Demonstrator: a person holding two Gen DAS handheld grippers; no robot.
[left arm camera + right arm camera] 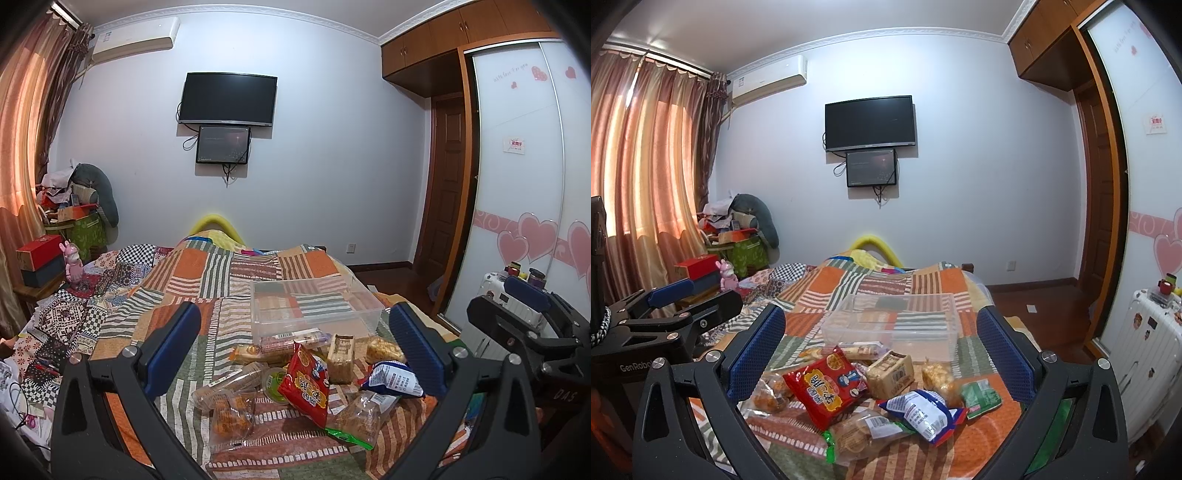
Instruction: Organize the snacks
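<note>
A heap of snack packets lies on the patchwork bedspread: a red packet (306,380) (823,387), a blue and white packet (393,378) (921,410), a tan cracker pack (340,357) (890,373), and clear bags of pastries (231,408) (857,435). An empty clear plastic bin (314,308) (892,325) stands just behind the heap. My left gripper (293,349) is open and empty above the heap. My right gripper (881,352) is open and empty above the heap. Each gripper shows at the edge of the other's view.
The bed (207,273) fills the middle. A cluttered side table with boxes (40,258) and a pink toy (73,264) stands left by the curtains. A white suitcase (1145,354) and a sliding wardrobe (524,166) stand right. A TV (228,99) hangs on the far wall.
</note>
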